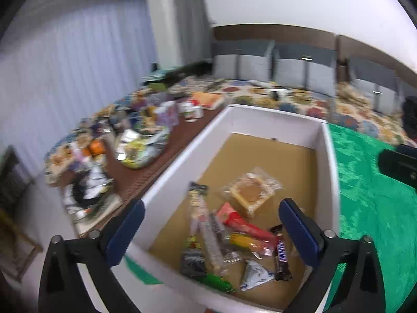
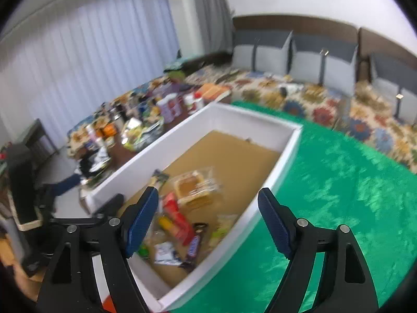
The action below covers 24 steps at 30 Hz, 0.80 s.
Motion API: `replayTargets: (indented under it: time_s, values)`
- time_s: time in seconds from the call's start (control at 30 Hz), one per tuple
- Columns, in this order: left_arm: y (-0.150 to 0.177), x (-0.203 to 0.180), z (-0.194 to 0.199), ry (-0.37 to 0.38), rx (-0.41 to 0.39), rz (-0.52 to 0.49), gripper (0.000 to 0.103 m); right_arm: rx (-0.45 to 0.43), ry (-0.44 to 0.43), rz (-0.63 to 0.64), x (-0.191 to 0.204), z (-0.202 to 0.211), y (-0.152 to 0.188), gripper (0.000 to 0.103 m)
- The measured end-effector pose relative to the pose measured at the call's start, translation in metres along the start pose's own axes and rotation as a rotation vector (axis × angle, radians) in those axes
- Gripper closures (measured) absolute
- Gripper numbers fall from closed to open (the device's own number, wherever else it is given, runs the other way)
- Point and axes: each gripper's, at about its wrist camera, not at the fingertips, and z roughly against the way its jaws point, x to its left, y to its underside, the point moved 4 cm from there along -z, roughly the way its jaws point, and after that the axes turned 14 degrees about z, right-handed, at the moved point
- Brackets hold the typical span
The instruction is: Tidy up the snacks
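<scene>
A white cardboard box (image 1: 281,117) (image 2: 260,120) with a brown floor lies on a green cloth (image 1: 370,195) (image 2: 338,195). Several wrapped snacks lie in its near end: a clear-wrapped pastry (image 1: 251,190) (image 2: 194,185), a red packet (image 1: 245,224) (image 2: 177,216), a yellow one (image 1: 242,240), a Snickers bar (image 1: 281,258) (image 2: 194,246), a white-blue pouch (image 1: 254,274) (image 2: 164,253). My left gripper (image 1: 213,229) hovers above them, open and empty. My right gripper (image 2: 208,221) hangs open over the box's near right wall, holding nothing.
A heap of more snacks, cups and bottles (image 1: 146,140) (image 2: 146,120) crowds a brown strip left of the box. Behind lies a flowered spread (image 1: 299,96) (image 2: 325,104) with grey cushions (image 2: 320,67). The other gripper's black body (image 1: 398,164) shows at the right edge.
</scene>
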Motion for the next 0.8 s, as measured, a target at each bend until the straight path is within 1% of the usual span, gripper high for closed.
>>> replayTargets:
  time_s: [0.03,0.1,0.2,0.3,0.5,0.7,0.8]
  values:
    - [0.0,0.001,0.005,-0.017,-0.015,0.005,0.0,-0.006,0.012,-0.001,-0.001,0.003,0.0,0.021]
    - [0.0,0.003,0.011,-0.017,-0.029,0.013,0.0,0.012,0.018,-0.008,-0.002,0.004,0.005,0.02]
    - [0.001,0.007,0.016,-0.001,0.002,0.024,0.0,0.049,0.023,0.0,-0.002,0.001,0.013,0.02]
    - [0.001,0.007,0.022,-0.008,0.004,0.026,0.0,0.072,0.034,0.013,0.0,0.002,0.02,0.02]
    - [0.006,0.006,0.021,-0.023,0.031,0.0,0.0,0.1,0.008,0.003,0.008,0.005,0.023,0.02]
    - [0.008,0.009,0.02,0.015,0.067,0.025,0.0,0.111,0.018,0.031,0.02,0.004,0.022,0.02]
    - [0.009,0.011,0.019,0.026,0.071,0.031,0.0,0.117,0.028,0.046,0.025,0.001,0.023,0.02]
